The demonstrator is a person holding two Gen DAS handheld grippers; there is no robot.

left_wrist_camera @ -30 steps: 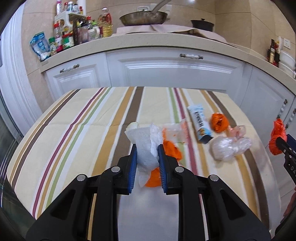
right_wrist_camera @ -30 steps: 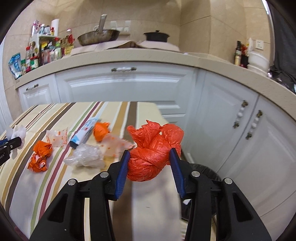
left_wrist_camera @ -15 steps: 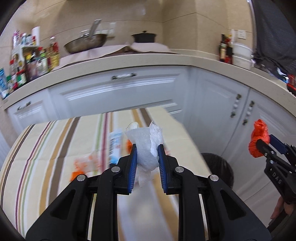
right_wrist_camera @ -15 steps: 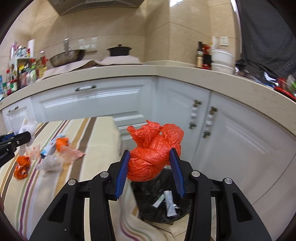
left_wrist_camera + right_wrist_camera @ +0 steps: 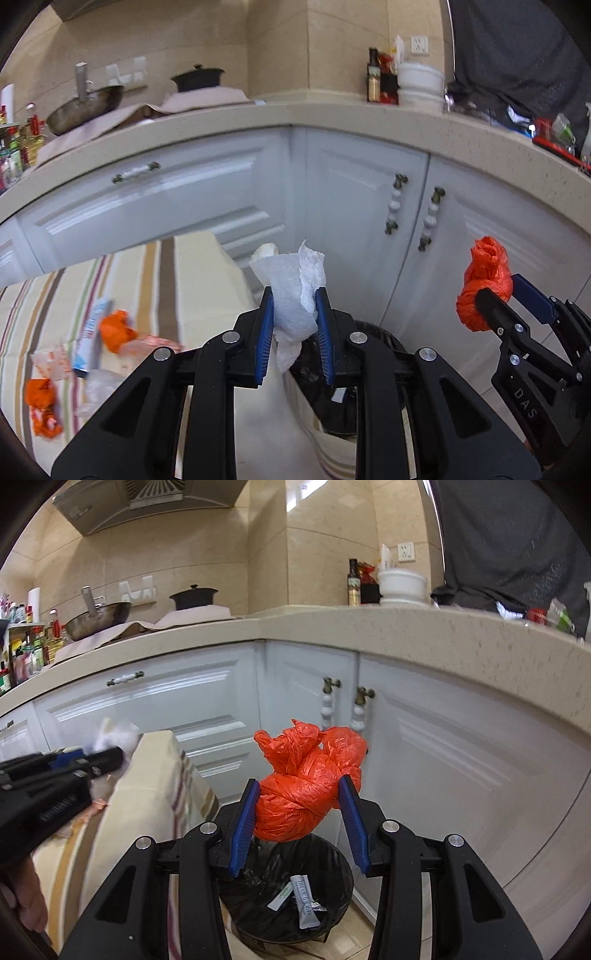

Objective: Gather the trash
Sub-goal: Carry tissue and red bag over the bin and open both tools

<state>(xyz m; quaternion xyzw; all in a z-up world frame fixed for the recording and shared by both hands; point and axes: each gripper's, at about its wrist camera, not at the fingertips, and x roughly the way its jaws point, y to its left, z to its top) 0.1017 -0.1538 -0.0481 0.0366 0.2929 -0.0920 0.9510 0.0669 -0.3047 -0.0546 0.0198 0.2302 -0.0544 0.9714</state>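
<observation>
now the left gripper [image 5: 294, 314] has its blue pads pressed narrow on a crumpled white paper towel [image 5: 293, 291], held up past the edge of the striped tablecloth [image 5: 199, 266]. below and behind it sits the black-lined trash bin [image 5: 373, 328], only partly seen from the left wrist. the right gripper [image 5: 301, 812] is clamped mid-wide on a knotted orange plastic bag [image 5: 306, 779], which hangs directly above the bin's open mouth; a grey sachet [image 5: 306, 901] and a small white wrapper [image 5: 280, 899] lie inside on the black liner. on the cloth, more litter lies: an orange scrap [image 5: 116, 330], a blue-and-white tube [image 5: 90, 341], a clear plastic wad [image 5: 98, 391] and an orange-printed wrapper [image 5: 42, 406]. white cabinet doors [image 5: 424, 753] stand behind.
</observation>
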